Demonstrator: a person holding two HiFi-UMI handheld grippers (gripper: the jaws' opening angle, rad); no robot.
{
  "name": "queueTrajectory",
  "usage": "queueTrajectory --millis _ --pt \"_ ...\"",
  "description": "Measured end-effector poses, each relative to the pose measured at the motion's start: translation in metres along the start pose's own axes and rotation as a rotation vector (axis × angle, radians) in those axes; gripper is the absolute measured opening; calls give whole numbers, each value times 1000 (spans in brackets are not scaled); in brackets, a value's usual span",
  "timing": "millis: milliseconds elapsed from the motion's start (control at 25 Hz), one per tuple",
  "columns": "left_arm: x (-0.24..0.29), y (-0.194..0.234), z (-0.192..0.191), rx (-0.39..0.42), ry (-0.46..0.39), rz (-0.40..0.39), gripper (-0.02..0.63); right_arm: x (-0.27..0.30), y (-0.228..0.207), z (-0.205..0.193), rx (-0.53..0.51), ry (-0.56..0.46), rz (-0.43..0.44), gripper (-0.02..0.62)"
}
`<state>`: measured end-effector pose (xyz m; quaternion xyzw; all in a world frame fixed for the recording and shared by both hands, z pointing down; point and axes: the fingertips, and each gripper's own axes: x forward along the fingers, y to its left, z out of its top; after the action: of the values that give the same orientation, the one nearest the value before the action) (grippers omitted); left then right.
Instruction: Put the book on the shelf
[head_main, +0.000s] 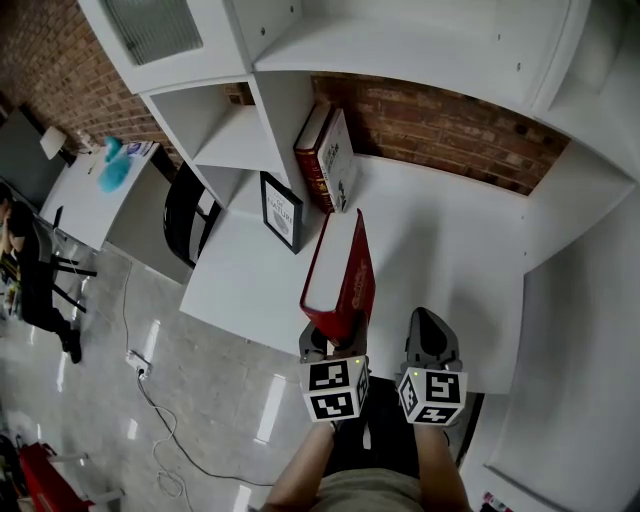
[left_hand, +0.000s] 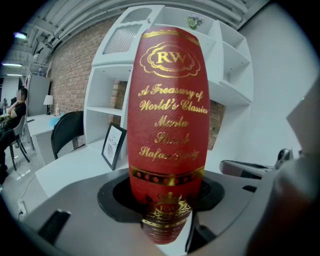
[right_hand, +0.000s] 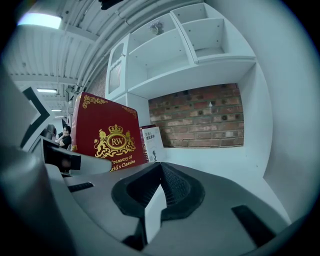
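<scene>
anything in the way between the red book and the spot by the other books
Nothing visible. The left tongs hold the red book upright, and the white surface from it to the standing books is bare. The framed sign stands off to the left.

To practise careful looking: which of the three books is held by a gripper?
The big red book with gold lettering, clamped in the left gripper. The maroon book and the white book lean by the shelf divider, untouched.
</scene>
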<state>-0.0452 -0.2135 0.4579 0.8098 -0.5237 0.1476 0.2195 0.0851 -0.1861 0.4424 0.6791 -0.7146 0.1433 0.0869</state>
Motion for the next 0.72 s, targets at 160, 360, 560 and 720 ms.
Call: queueTrajectory --millis 160,360,560,720 --pt "17 -8 7 4 -7 16 244 16 -13 5 3 2 11 17" --pt "39 -16 18 -7 -19 28 244 35 -32 15 -2 -4 27 17" --pt "63 -23 24 -15 -12 45 244 55 -52 22 -1 -4 42 17" --pt "81 -29 30 -19 -16 59 244 68 -67 26 1 -2 51 17"
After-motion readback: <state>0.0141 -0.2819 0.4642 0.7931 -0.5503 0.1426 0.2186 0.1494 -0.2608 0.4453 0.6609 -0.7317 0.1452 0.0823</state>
